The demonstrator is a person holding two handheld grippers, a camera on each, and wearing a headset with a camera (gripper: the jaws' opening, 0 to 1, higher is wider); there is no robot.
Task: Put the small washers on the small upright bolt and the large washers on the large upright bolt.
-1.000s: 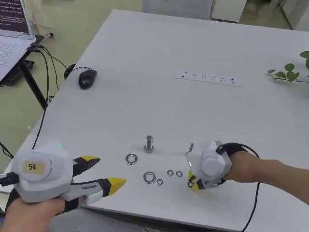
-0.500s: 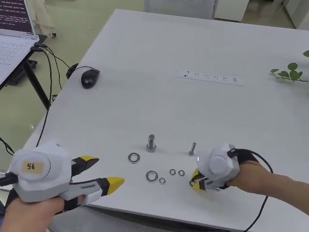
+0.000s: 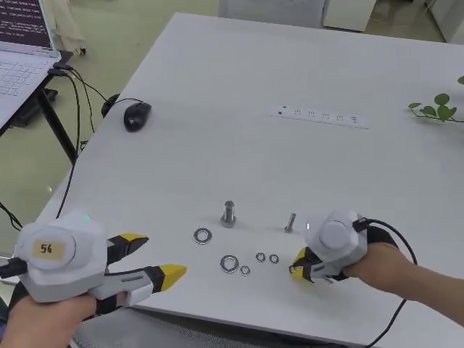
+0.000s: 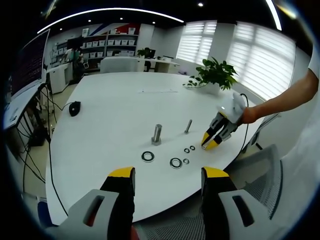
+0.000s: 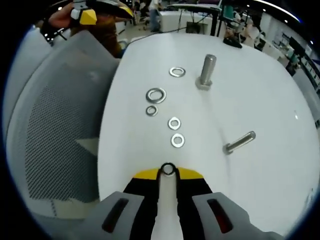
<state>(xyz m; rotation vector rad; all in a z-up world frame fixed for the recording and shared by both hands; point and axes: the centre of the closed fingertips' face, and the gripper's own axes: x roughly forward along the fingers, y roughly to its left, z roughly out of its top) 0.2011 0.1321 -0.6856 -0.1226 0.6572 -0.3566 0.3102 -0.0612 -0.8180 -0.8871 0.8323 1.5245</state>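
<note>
0/6 placed. Large bolt (image 3: 228,214) and small bolt (image 3: 290,222) both bare. 2 large washers (image 3: 203,235), 3 small washers (image 3: 260,257) loose on tabletop (image 3: 254,145) nr bolts. Right gripper (image 5: 168,175) clamps 6th washer (image 5: 168,169), small; left gripper (image 3: 158,255) open, idle.

Bright, even illumination from ceiling strip lights (image 4: 115,9) and blinded windows (image 4: 260,55) leaves only faint, soft shadows on the white surface (image 3: 254,72), which is slightly washed out in the head view, while both gripper views bend strongly and soften toward their edges, with focus sharp at centre.
</note>
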